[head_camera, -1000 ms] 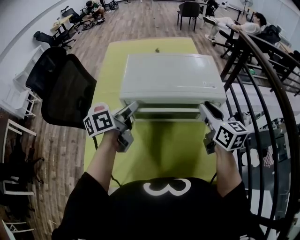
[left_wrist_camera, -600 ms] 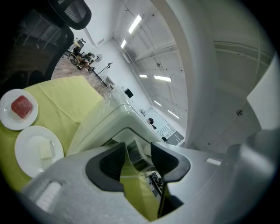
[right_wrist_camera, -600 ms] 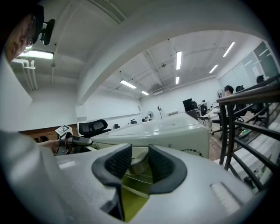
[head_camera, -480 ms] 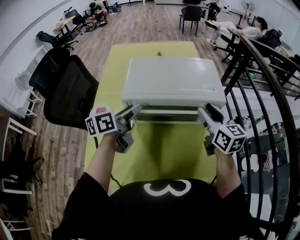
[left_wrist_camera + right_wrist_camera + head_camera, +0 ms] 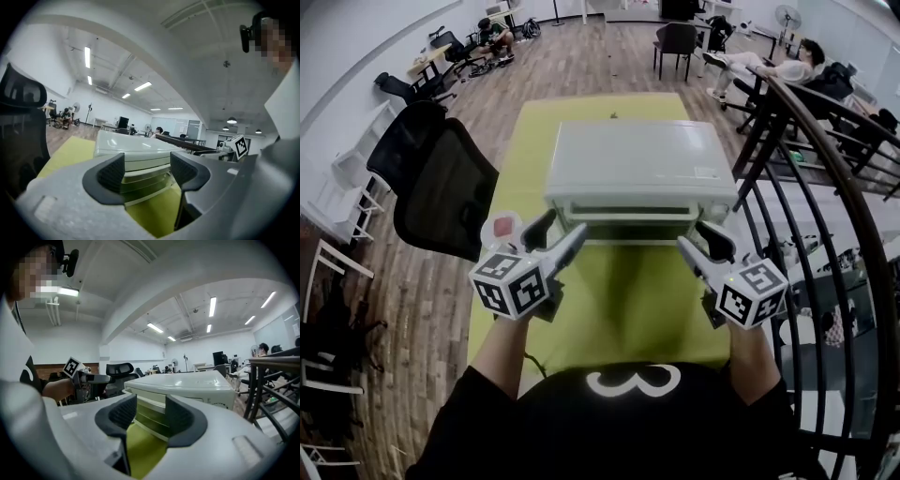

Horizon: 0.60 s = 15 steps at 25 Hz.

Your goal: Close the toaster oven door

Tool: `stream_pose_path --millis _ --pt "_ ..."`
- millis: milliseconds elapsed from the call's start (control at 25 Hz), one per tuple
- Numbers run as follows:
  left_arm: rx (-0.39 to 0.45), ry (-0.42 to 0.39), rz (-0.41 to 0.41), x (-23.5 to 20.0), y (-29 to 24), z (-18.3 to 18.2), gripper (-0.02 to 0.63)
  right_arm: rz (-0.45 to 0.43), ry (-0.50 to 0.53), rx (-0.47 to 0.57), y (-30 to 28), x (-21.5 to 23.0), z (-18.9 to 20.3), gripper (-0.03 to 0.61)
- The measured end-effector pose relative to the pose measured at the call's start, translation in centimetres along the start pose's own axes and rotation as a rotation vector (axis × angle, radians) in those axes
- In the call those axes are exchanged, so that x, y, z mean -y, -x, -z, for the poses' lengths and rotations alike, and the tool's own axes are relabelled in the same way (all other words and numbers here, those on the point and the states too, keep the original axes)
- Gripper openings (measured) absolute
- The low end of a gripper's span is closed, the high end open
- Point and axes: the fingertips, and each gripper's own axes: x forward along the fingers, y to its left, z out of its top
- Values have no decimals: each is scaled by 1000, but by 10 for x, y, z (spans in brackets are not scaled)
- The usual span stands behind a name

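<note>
Toaster oven mid tabletop. Door on near face, long axis left-right, looks upright; full seating unclear. Left hand-held gripper and right hand-held gripper just near of door ends, equally near. Jaws opening, nothing between.

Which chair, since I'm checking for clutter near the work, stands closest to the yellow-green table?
The black mesh-backed office chair beside the table's left edge; the other chairs stand far back across the wooden floor.
</note>
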Motion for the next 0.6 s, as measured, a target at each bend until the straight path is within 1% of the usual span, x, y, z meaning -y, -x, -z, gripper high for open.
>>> stream_pose_path --millis 40,120,200,240,280,360,400,520,600 --pt "3 -20 5 11 6 -1 293 -16 14 4 6 -9 -2 181" --pt "6 -50 18 32 19 -2 290 -34 55 15 18 -25 -7 128" --pt "9 -56 52 56 30 -3 285 -47 76 31 30 -40 -11 113" --pt "10 -49 76 69 34 -2 278 -63 65 42 36 -47 -13 99" --pt "9 -40 102 82 37 0 256 -86 43 54 41 -54 -14 88" --pt "5 -40 151 106 43 5 168 -130 2 75 50 -67 -14 75" --pt "6 -49 172 116 45 8 132 -141 -3 83 54 -73 -13 55" --pt "20 -83 222 143 53 17 73 -150 3 89 63 -84 -3 16" --pt "13 -73 226 150 55 26 33 -168 6 64 65 -91 9 3"
